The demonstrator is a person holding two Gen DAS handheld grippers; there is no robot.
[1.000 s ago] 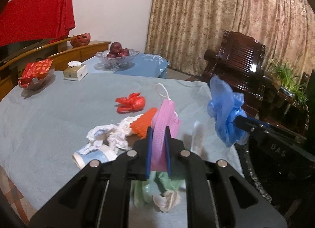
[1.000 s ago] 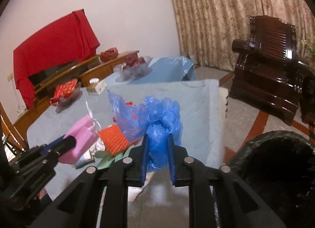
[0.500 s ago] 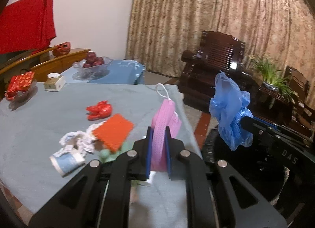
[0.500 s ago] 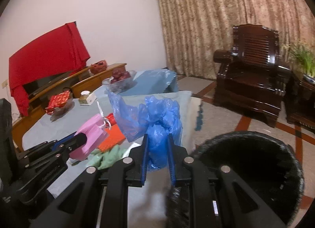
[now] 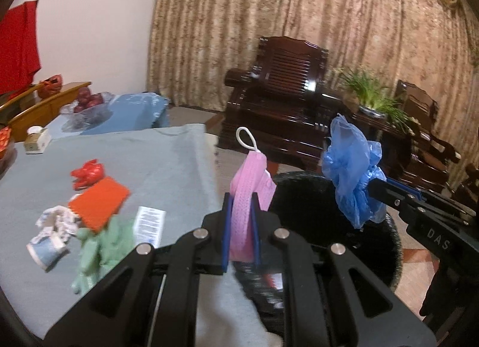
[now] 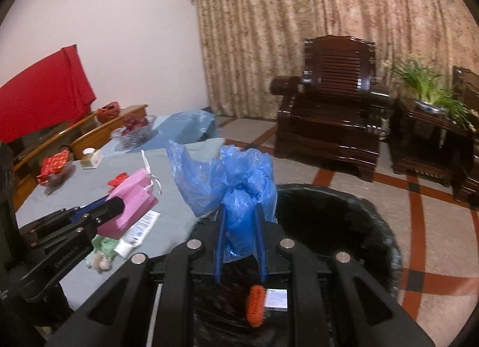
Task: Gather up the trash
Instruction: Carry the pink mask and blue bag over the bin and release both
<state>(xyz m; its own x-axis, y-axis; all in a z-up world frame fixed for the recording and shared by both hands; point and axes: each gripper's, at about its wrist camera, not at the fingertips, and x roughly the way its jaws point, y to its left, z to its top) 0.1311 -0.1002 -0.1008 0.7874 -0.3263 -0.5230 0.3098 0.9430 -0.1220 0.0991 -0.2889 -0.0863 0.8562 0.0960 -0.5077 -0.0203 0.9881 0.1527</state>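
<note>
A pink face mask point(image 5: 246, 194) is clamped between the closed jaws of the left gripper point(image 5: 240, 228), held at the tabletop's point(image 5: 167, 167) right edge beside the black bin point(image 6: 353, 221). A crumpled blue plastic bag point(image 6: 236, 185) is pinched in the nearly shut right gripper point(image 6: 239, 239), above the bin's near rim.
</note>
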